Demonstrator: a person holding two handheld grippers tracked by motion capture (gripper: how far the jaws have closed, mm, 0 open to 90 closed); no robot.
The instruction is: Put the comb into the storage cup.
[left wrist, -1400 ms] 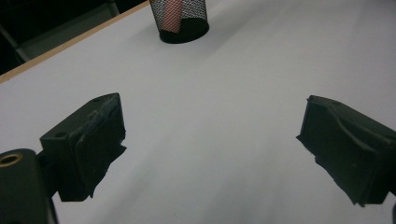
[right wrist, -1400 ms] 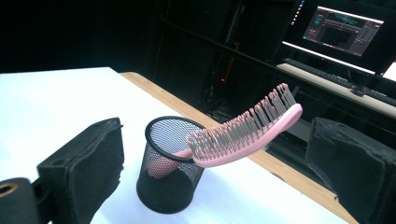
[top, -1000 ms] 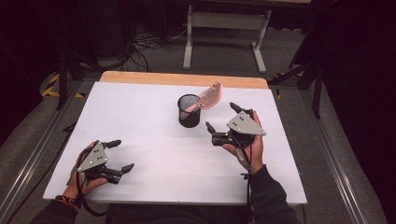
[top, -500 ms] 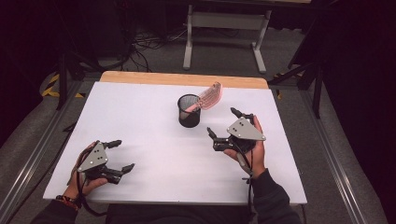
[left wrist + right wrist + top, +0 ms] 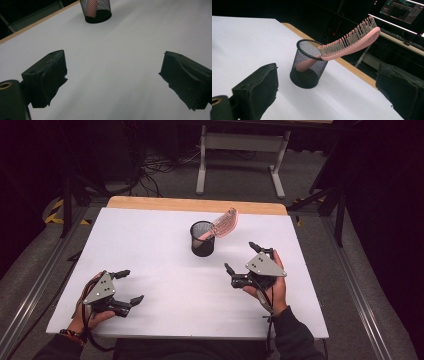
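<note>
A black mesh cup [image 5: 202,239] [image 5: 308,64] [image 5: 95,10] stands on the white table [image 5: 150,235] toward the back middle. A pink hairbrush [image 5: 223,225] [image 5: 350,42] rests in it handle down, its bristled head leaning out over the rim to the right. My right gripper [image 5: 242,257] [image 5: 329,92] is open and holds nothing, in front of and to the right of the cup, pointing at it. My left gripper [image 5: 128,287] [image 5: 112,80] is open and holds nothing near the table's front left, low over the bare white surface.
A wooden strip [image 5: 195,205] runs along the table's far edge. Beyond it lie a white metal stand [image 5: 240,150] and cables on the floor. Metal rails [image 5: 360,295] flank both sides of the table. A lit screen [image 5: 402,8] glows in the dark background.
My right gripper has drawn back from the cup toward the front of the table and sunk a little. The left gripper has stayed put. The brush stays in the cup.
</note>
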